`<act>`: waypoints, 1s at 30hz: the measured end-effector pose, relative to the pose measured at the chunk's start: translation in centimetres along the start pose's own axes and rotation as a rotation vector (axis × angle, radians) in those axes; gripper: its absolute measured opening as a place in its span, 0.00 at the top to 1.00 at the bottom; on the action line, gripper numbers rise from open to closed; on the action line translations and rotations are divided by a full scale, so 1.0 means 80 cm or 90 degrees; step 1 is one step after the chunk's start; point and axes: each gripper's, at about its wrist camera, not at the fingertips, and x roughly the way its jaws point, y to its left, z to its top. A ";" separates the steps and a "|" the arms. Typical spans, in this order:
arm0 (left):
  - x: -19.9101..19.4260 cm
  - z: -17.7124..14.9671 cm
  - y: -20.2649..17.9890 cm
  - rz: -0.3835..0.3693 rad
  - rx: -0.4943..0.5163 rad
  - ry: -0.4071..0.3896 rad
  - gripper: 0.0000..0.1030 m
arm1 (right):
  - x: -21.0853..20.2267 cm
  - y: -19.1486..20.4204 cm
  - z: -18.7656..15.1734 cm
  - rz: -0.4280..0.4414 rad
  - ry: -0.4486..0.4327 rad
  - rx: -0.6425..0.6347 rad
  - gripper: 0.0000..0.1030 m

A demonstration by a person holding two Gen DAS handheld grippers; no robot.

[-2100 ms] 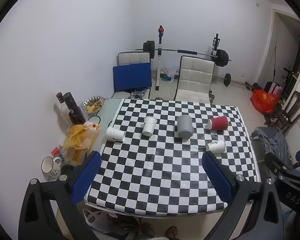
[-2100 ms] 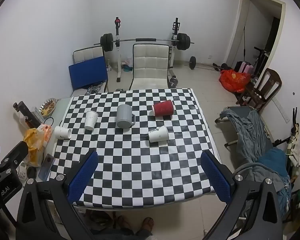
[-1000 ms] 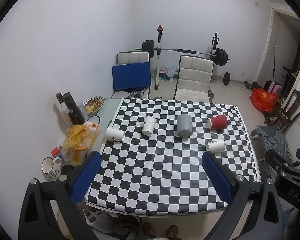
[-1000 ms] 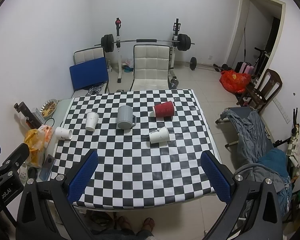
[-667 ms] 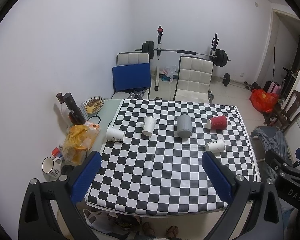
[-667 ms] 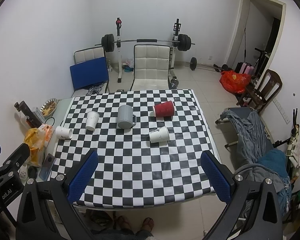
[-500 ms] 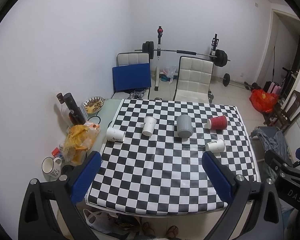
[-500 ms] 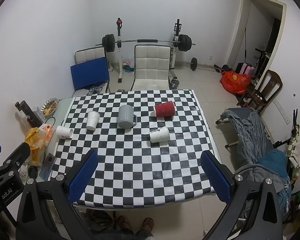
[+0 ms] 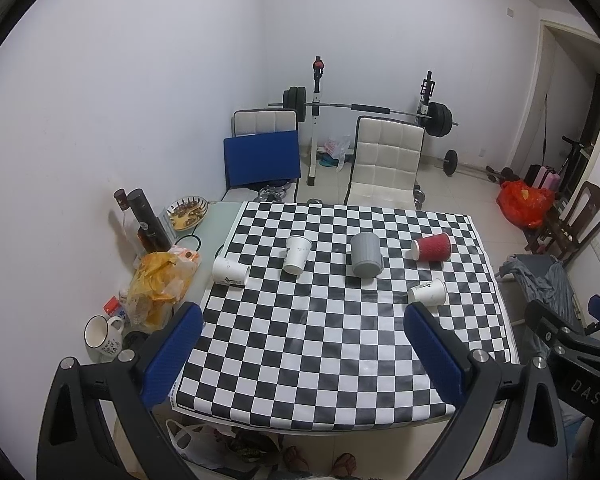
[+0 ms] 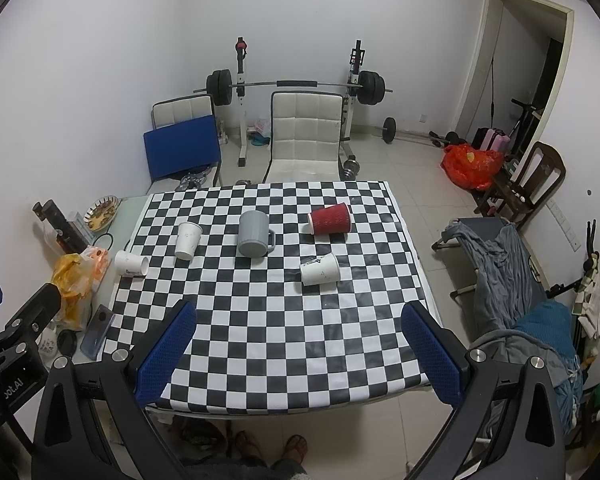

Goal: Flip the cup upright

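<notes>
Several cups are on the checkered table (image 9: 320, 344). A red paper cup (image 9: 432, 246) (image 10: 330, 219) lies on its side at the far right. A white paper cup (image 9: 428, 291) (image 10: 320, 269) lies on its side nearer. A grey mug (image 9: 365, 254) (image 10: 254, 234) stands mouth down. A white cup (image 9: 296, 254) (image 10: 188, 240) stands mouth down. Another white cup (image 9: 230, 272) (image 10: 131, 263) lies on its side at the left edge. My left gripper (image 9: 300, 354) and right gripper (image 10: 298, 350) are open and empty, held high above the table's near edge.
Left of the cloth are a yellow snack bag (image 9: 160, 284), a dark bottle (image 9: 146, 220), a dish (image 9: 186, 212), a white mug (image 9: 100, 334) and a phone (image 10: 96, 332). Chairs (image 9: 384, 160) and a barbell rack (image 9: 360, 106) stand behind. A cot with clothes (image 10: 508, 272) is at the right.
Both grippers have drifted very slightly; the cups have not moved. Both stay open.
</notes>
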 end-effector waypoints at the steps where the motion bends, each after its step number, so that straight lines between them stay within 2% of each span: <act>1: 0.000 0.001 -0.001 0.000 0.000 0.000 0.00 | 0.000 0.000 0.000 0.001 0.000 0.000 0.00; 30: -0.017 0.008 -0.012 -0.001 0.003 -0.009 0.00 | -0.018 0.001 0.005 -0.003 -0.005 -0.001 0.00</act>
